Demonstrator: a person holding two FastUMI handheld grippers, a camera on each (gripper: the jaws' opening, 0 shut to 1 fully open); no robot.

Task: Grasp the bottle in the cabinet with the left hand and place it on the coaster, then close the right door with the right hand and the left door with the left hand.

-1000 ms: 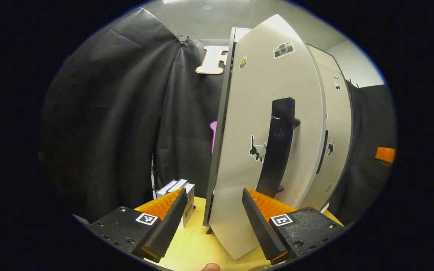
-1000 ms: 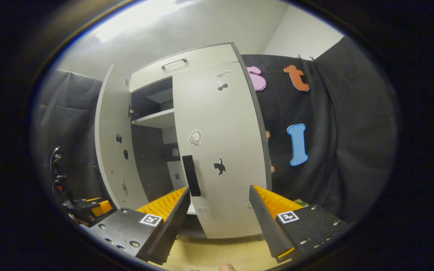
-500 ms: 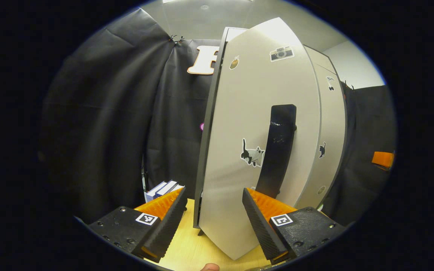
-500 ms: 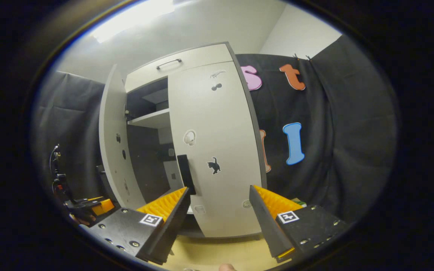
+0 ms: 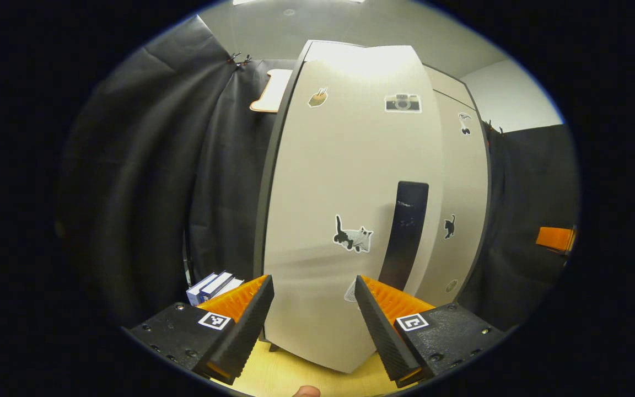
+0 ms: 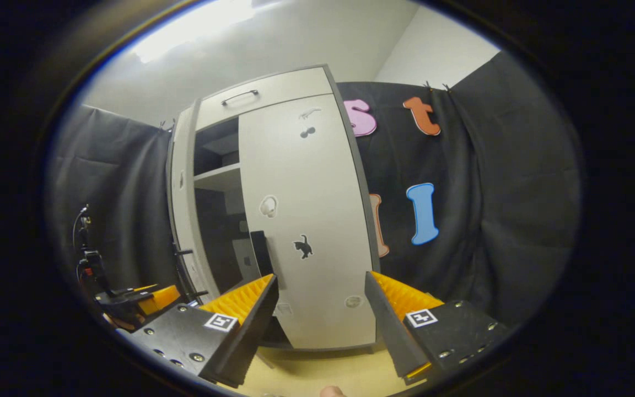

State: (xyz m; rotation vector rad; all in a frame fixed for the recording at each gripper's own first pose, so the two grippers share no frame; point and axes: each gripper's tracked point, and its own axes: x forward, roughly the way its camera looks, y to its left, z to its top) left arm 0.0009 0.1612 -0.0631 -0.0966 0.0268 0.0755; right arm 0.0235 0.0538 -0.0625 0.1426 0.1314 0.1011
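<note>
The cabinet's left door (image 5: pixel 345 182) faces me in the left gripper view, pale grey with a cat sticker and a black vertical handle (image 5: pixel 405 237). My left gripper (image 5: pixel 312 325) is open right in front of the door's lower part; whether a finger touches it I cannot tell. In the right gripper view the right door (image 6: pixel 301 220) lies flat against the cabinet, and the left door (image 6: pixel 181 198) stands slightly ajar, edge-on. A narrow gap between them shows a shelf (image 6: pixel 217 177). My right gripper (image 6: pixel 320 325) is open, low in front of the right door, holding nothing.
The cabinet stands on a light wooden table (image 5: pixel 290 375). Some books (image 5: pixel 214 284) stand left of the cabinet against the black cloth. The left gripper (image 6: pixel 135 300) appears farther off at the lower left of the right gripper view.
The left door has swung most of the way toward the cabinet, narrowing the gap to a strip. My left gripper followed it. The right gripper has barely moved.
</note>
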